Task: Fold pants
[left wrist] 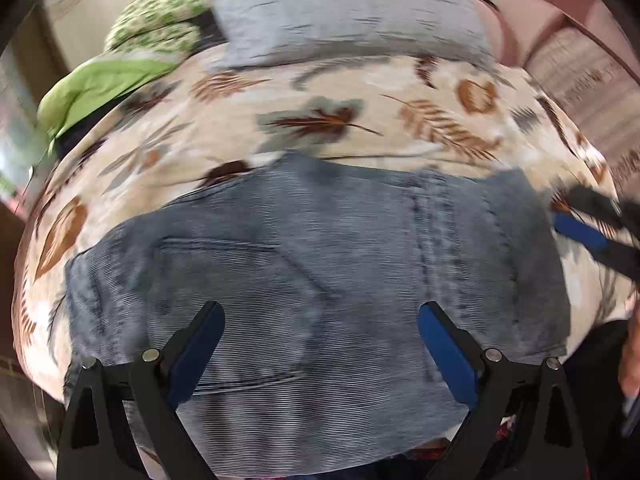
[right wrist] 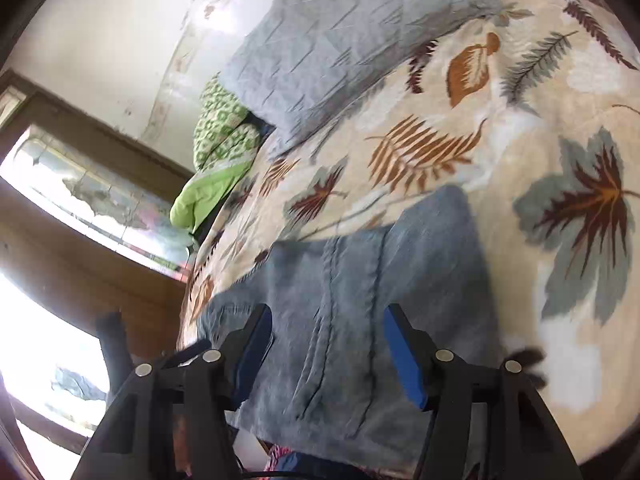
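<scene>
The pants are pale blue jeans, folded into a compact block with a back pocket facing up, lying on a leaf-patterned bedspread. My left gripper hovers over the near half of the block, jaws wide open and empty. In the same view my right gripper shows at the block's right edge, blurred, with one blue pad visible. In the right wrist view the jeans lie under my right gripper, whose jaws stand apart; the pads press on nothing.
A grey pillow lies at the head of the bed, with a green patterned blanket beside it. A window and wooden frame stand past the bed's left edge. A hand shows at the right.
</scene>
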A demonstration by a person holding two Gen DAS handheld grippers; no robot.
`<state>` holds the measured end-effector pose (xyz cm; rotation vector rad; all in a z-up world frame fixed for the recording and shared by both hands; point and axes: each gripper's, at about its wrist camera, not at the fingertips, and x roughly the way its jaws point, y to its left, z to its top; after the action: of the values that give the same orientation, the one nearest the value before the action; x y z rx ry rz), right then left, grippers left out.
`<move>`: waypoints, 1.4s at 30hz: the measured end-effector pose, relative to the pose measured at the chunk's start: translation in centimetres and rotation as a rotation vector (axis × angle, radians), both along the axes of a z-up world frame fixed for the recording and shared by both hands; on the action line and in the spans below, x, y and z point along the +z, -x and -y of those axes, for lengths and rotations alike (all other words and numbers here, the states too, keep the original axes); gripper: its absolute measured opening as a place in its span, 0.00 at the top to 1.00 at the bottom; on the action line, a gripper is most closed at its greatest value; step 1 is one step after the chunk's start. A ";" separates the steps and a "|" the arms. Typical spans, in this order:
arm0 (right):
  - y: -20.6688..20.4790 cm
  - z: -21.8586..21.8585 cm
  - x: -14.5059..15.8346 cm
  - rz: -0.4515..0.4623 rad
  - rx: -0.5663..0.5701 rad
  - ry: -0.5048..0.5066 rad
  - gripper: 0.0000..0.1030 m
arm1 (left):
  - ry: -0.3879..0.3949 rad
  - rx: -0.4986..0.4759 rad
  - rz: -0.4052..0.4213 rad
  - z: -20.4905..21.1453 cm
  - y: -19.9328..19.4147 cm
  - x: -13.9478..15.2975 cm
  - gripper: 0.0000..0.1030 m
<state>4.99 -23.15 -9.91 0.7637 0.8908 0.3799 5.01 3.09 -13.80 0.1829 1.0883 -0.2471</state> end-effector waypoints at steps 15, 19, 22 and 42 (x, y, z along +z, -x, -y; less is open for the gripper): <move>-4.6 4.5 -8.5 -0.247 -0.023 -0.267 0.59 | -0.093 -0.048 -0.058 5.2 -0.1 -4.3 0.04; -3.7 3.9 -6.4 -0.204 -0.022 -0.175 0.59 | -0.050 0.015 0.001 2.4 1.6 -3.1 0.04; -3.1 0.9 -3.0 -0.073 0.034 0.018 0.58 | -0.027 0.080 0.044 -1.7 3.0 -2.0 0.04; 2.3 -10.7 0.7 0.240 0.342 0.395 0.55 | 0.503 0.748 -0.089 -29.3 7.9 -4.5 0.04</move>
<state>2.68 -12.44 -9.18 0.1945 0.8344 0.5630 -2.84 32.38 -18.26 -0.6831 1.0782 0.1520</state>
